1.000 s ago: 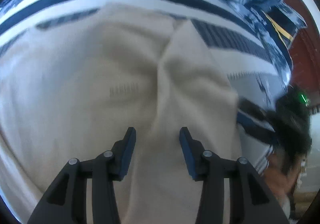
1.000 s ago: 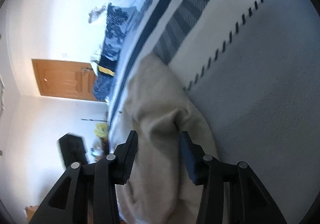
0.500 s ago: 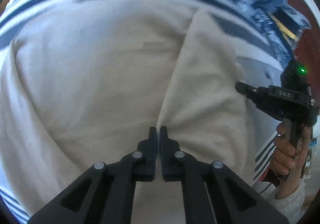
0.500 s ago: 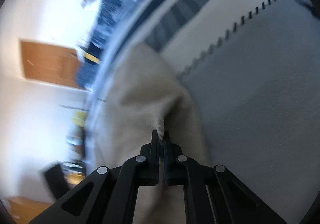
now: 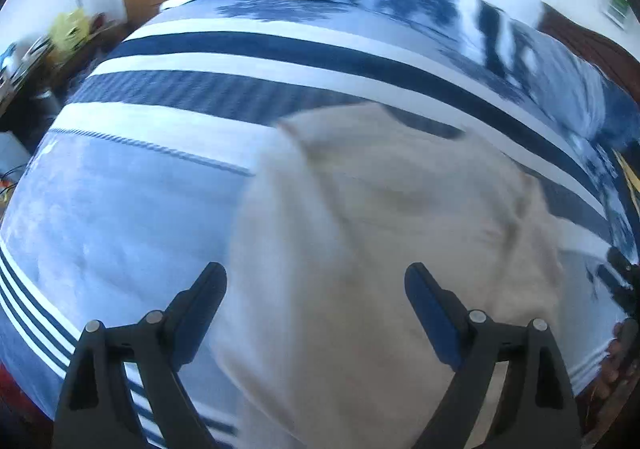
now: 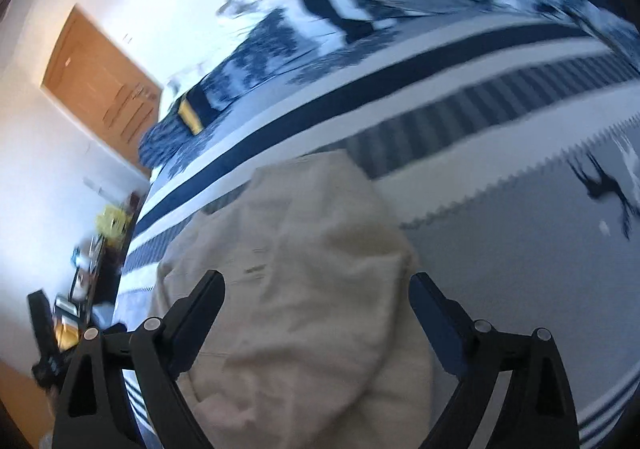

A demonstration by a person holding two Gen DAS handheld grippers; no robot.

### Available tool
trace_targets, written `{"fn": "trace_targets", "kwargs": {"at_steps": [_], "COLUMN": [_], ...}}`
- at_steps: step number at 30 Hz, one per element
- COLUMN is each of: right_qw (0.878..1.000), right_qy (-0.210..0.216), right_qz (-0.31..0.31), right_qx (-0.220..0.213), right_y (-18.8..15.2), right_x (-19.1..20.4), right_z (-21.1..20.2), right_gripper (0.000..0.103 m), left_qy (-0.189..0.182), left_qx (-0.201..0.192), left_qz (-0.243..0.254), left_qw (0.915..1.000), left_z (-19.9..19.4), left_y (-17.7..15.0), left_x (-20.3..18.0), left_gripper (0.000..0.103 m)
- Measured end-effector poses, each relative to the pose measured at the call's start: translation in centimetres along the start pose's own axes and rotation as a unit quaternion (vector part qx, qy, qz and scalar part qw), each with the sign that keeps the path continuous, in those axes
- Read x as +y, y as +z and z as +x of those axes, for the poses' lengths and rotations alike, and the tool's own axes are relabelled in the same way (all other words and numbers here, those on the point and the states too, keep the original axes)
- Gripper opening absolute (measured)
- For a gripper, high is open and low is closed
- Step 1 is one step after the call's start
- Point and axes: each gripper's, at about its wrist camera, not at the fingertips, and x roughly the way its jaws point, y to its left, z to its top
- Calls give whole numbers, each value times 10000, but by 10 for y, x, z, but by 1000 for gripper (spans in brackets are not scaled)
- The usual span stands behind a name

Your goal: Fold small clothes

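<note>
I am holding my left gripper point(image 5: 316, 305) and right gripper point(image 6: 318, 307) spread wide, gripping nothing, above the beige garment point(image 6: 304, 281) lying bunched, one flap folded over, on the striped bedspread point(image 5: 248, 61); further folds are probably remaining.

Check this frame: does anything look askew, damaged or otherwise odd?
Nothing looks damaged. The beige garment lies rumpled and skewed on the striped bedspread, not squared up. Both left tongs and right tongs are open, holding nothing.
</note>
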Motion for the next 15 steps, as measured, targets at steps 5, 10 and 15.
{"fn": "trace_targets", "kwargs": {"at_steps": [5,10,15], "right_qw": [9971,9937,9892], "right_qy": [-435,-11,-445], "right_qz": [-489,-62,-30], "right_qx": [394,1122,1394], "right_y": [52,99,116], "right_x": [16,-5,-20], "right_z": [55,126,172], "right_gripper": [96,88,61], "left_qy": [2,-139,-434], "left_qx": [216,544,566], "left_qz": [-205,-465,-914], "left_qw": [9996,9973,9933], "left_z": [45,95,124], "left_y": [28,58,86], "left_x": [30,41,60], "left_gripper": [90,90,90]}}
